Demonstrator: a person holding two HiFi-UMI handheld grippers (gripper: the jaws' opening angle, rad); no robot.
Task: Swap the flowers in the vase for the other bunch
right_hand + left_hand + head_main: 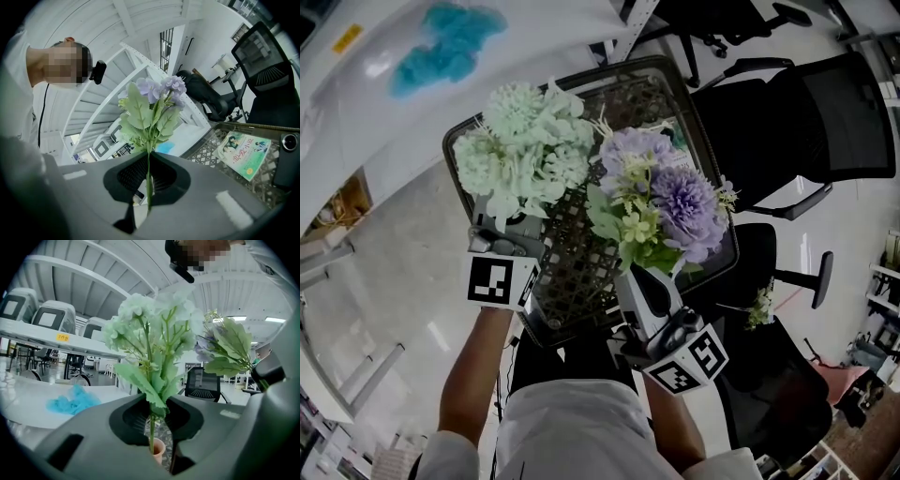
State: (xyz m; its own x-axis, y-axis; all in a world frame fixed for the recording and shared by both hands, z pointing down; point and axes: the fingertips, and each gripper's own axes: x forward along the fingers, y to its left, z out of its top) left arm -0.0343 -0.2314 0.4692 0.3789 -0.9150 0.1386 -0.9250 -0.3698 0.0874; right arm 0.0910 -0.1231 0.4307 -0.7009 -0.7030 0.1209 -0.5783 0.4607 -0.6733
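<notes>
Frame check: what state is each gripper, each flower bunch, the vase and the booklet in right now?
left gripper: shut on the pale green bunch's stem.
right gripper: shut on the purple bunch's stem.
pale green bunch: held upright, stem tip at the vase mouth.
purple bunch: held upright, blooms up.
vase: upright, under the pale green stem.
booklet: closed, lying flat on the table.

Bright, even white light fills the room; ceiling lamps [236, 318] glow at the right of the left gripper view. The glossy floor [403, 262] carries soft glare, and shadows are weak. Both gripper views bend strongly, with black corners; the pale green flowers [154, 319] are sharp.
</notes>
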